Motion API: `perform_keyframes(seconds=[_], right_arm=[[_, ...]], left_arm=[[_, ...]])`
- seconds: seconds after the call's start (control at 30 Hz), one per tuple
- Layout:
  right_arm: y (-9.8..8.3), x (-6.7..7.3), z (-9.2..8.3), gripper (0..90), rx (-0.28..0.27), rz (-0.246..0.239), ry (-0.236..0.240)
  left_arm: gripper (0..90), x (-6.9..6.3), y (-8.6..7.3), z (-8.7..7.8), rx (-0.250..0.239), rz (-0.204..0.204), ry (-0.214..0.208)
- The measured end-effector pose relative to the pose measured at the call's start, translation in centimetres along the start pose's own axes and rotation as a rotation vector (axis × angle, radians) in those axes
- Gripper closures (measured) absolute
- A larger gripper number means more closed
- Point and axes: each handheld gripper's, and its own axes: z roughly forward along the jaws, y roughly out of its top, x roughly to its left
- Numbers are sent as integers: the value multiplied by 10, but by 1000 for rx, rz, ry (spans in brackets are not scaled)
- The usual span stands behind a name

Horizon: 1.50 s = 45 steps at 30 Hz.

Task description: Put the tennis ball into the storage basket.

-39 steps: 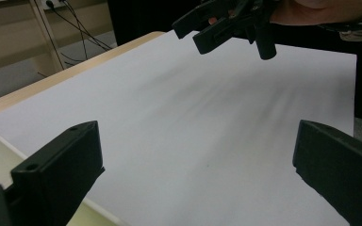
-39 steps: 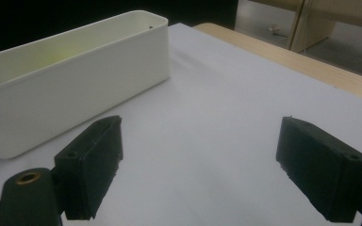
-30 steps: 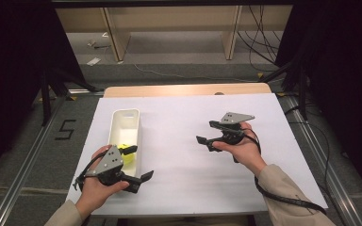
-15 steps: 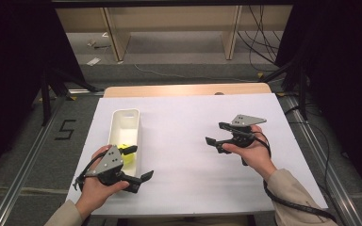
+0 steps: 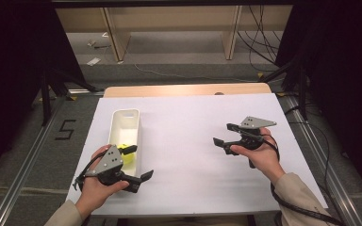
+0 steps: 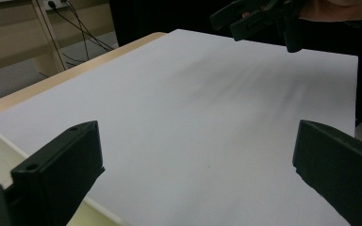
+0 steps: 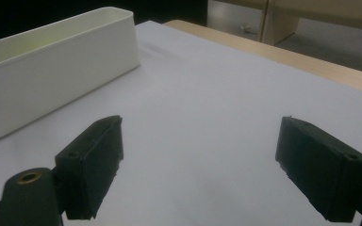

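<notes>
A long white bin (image 5: pixel 125 123) stands on the left half of the white table sheet (image 5: pixel 193 117), with a small yellow thing (image 5: pixel 127 158) lying in its near end. My left gripper (image 5: pixel 139 162) rests beside the bin's near end, open, jaws pointing right across the sheet. In the left gripper view its jaws (image 6: pixel 198 155) stand wide apart over bare sheet. My right gripper (image 5: pixel 223 133) hovers over the right half, open and pointing left toward the bin. The right gripper view has its jaws (image 7: pixel 200 141) apart with nothing between them, the bin (image 7: pixel 56 70) ahead at the left.
A wooden table edge (image 5: pixel 184 89) runs along the far side of the sheet. Beyond it are floor, cables (image 5: pixel 259 28) and wooden furniture legs. Metal rails flank the table. The right gripper (image 6: pixel 259 16) appears at the top of the left gripper view.
My right gripper has drifted to the right, away from the bin, with its jaws unchanged. The left gripper has stayed put.
</notes>
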Motion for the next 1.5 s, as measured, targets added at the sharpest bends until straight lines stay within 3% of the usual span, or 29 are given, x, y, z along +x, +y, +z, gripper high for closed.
perform_keyframes(seconds=[0.73, 1.5], right_arm=[[-17, -13, -26, 164, -6, 34, -54], [-29, -16, -34, 160, -4, 52, -71]], left_arm=[[17, 1, 0, 0, -1, 6, 3], [17, 1, 0, 0, -2, 5, 3]])
